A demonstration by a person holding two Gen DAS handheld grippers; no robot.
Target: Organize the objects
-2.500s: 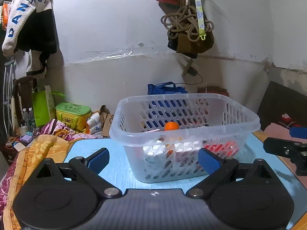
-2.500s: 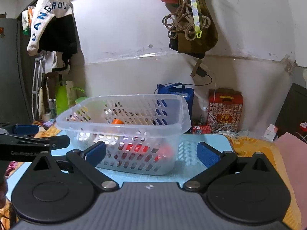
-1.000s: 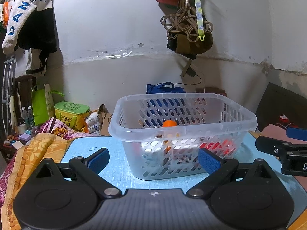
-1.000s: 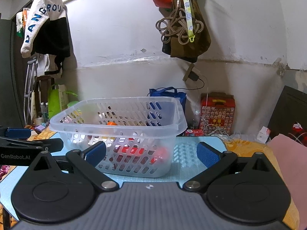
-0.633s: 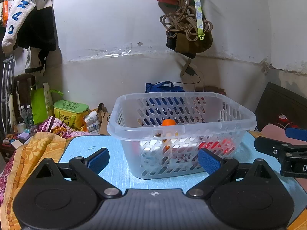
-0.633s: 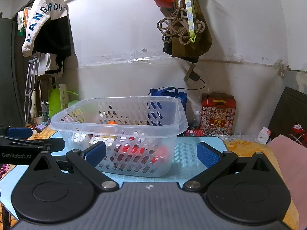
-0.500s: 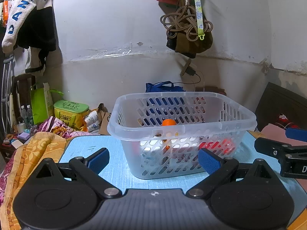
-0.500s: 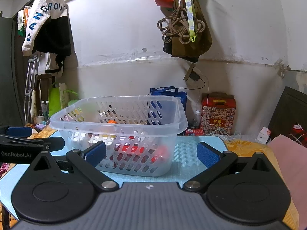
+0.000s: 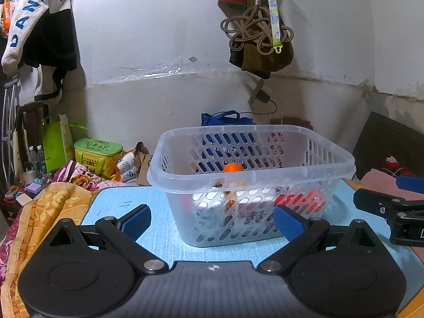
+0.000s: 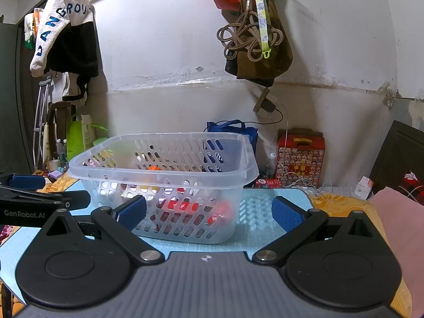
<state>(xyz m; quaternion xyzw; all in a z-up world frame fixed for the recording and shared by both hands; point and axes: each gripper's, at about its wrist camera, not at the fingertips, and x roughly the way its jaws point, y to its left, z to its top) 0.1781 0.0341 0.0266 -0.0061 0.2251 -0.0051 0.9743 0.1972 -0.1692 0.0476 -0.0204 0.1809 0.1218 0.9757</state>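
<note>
The basket (image 9: 251, 156) — clear plastic with slotted walls — stands on the blue mat (image 9: 159, 228), dead ahead of both grippers. Inside it an orange ball (image 9: 233, 167) sits up near the middle, with red packs (image 9: 299, 201) and a whitish item low against the near wall; what the whitish one is I cannot tell through the slots.

The left gripper (image 9: 212, 221) hovers just short of the basket's near side, blue pads spread wide, nothing between them. The right gripper (image 10: 208, 213) is the same — pads well apart, empty — and looks at the basket's right corner from about 5 o'clock of it. In the left view the right tool's black arm pokes in at 3 o'clock; in the right view the left tool's arm shows at 9 o'clock.

Around the mat: an orange blanket (image 9: 50, 212) at 9 o'clock, a pink cloth (image 10: 397, 225) at 3 o'clock. Behind, a blue bag (image 10: 233, 129) and a red box (image 10: 300, 156) stand against the wall, and a brown bag (image 10: 262, 50) with coiled rope hangs above.
</note>
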